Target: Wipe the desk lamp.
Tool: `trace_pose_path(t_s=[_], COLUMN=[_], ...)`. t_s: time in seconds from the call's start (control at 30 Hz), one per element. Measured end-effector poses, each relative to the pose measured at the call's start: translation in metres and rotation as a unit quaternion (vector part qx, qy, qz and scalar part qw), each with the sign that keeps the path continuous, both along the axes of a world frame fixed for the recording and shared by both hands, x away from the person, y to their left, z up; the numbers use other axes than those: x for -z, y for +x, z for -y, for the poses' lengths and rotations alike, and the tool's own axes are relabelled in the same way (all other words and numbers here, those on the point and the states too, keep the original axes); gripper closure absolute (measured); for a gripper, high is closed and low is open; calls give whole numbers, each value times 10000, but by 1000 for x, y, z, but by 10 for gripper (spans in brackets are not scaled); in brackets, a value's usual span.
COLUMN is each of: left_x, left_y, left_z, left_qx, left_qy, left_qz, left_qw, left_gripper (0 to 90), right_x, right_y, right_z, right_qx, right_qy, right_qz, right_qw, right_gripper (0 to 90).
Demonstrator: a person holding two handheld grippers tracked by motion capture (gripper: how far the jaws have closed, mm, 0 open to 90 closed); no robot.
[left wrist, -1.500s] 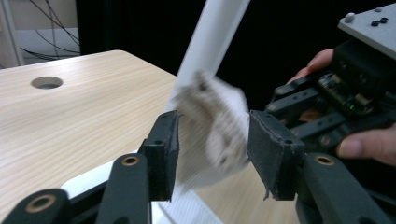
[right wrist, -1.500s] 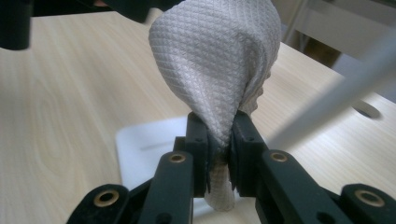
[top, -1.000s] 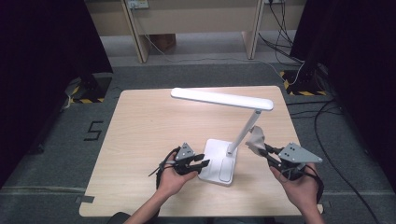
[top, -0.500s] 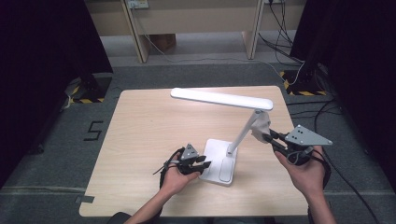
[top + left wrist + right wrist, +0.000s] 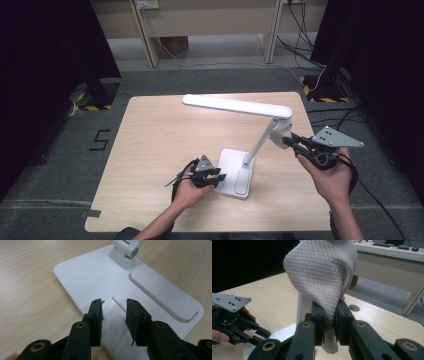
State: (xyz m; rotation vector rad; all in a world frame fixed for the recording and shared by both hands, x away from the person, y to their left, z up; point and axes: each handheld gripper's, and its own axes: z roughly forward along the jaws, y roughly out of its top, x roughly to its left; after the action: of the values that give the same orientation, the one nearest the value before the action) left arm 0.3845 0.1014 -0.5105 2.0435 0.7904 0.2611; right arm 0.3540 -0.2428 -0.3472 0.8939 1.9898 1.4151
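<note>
White lamp [image 5: 250, 145] stands near the desk's [image 5: 150, 135] near edge, right of middle: flat rounded base, slanted stem, long bar head lying level. My right gripper [image 5: 330, 315] is clenched on a grey waffle-weave cloth [image 5: 324, 275], bunched and held up against the top of the stem. My left gripper [image 5: 113, 312] rests over the base's left edge, jaws apart, nothing between them.

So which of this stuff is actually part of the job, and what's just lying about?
In the job:
- desk lamp
- cloth, pinched in the right gripper
- left gripper, jaws apart over the lamp's base

Lying about:
- floor cables
- wooden bench legs
</note>
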Motion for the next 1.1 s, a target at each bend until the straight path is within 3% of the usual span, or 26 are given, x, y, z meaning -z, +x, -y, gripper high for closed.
trace_pose_path(t_s=[0.27,0.53,1.1], left_x=[0,1,2], left_y=[-1,-1,-1], left_z=[-1,-2,-2], left_qx=[30,7,1], left_qy=[105,33,19], left_qz=[93,99,124], left_qw=[9999,9999,9999], left_gripper=[692,712,716], right_x=[3,4,7], right_y=[3,6,8], right_z=[-3,-10,-19], right_qx=[-29,-36,-28], right_qy=[54,7,-308], right_qz=[-101,-172,-253], right_qw=[9999,9998,9992], right_gripper=[797,799,807])
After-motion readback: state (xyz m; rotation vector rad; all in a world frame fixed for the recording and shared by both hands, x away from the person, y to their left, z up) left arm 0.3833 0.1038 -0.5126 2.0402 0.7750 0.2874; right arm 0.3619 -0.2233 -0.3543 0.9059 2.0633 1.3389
